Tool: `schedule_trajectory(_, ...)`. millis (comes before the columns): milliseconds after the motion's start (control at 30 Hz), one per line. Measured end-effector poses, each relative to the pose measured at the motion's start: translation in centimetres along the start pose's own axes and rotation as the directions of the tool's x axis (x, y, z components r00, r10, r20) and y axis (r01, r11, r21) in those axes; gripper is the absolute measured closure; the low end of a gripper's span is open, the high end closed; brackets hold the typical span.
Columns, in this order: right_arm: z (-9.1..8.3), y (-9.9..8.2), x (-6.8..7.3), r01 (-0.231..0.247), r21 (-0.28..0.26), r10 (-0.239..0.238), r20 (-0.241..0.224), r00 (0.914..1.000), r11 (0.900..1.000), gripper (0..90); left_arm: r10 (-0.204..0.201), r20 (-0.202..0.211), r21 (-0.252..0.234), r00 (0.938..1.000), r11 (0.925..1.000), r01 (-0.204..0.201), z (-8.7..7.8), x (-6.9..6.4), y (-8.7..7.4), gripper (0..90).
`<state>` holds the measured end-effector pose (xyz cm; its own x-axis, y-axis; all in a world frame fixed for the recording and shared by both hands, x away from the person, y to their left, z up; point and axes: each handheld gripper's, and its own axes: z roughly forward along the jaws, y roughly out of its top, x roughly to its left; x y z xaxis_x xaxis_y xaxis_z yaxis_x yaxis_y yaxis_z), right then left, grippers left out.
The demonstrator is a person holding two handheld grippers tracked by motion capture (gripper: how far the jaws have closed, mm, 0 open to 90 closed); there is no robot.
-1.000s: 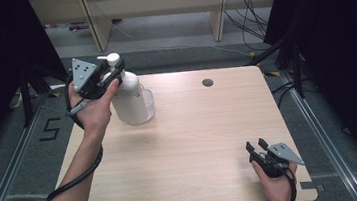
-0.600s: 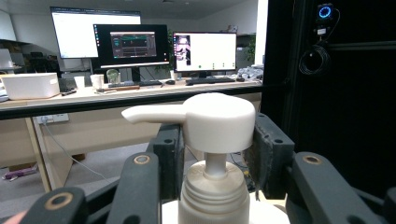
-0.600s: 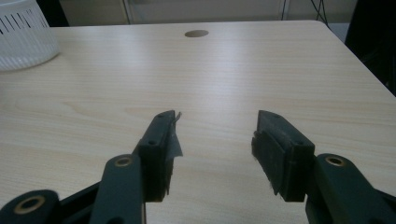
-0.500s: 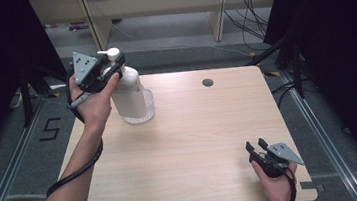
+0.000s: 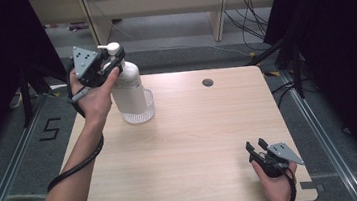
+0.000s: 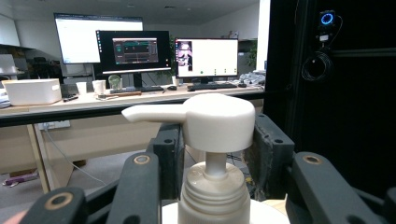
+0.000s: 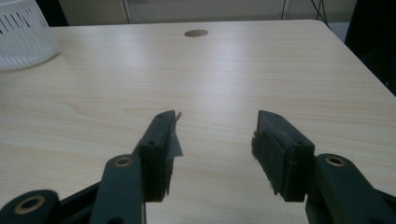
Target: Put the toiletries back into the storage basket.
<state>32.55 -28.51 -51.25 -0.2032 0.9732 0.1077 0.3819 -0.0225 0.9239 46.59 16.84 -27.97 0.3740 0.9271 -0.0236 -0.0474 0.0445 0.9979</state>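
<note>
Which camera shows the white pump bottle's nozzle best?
The left gripper view: the pump head sits close up between the left tongs. The high view shows it small; the right gripper view faces the table.

From above our side we look forward and down over the whole counter, while the left claw camera sits close behind the pump bottle facing level into the room, and the right claw camera skims low across the same counter.
</note>
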Motion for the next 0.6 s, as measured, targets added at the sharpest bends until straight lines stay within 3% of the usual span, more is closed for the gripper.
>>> schedule_trajectory(67, 0.0, 0.0, -0.2, 0.026, 0.0, -0.026, 0.008, 0.9996, 0.9997, 49.3, -0.003, 0.0, -0.003, 1.0, 1.0, 0.003, 0.2, 0.0, 0.0, 59.1)
schedule_trajectory(100, 0.0, 0.0, 0.0, 0.002, -0.001, -0.002, 0.001, 1.0, 1.0, 49.4, 0.014, 0.003, -0.008, 0.9999, 0.9999, -0.014, 0.3, 0.2, 0.1, 59.1)
schedule_trajectory(600, 0.0, 0.0, -0.1, 0.016, -0.002, -0.016, 0.012, 0.9998, 0.9999, 49.3, 0.016, -0.007, -0.005, 0.9999, 0.9999, -0.016, 1.7, 0.4, -0.1, 59.1)
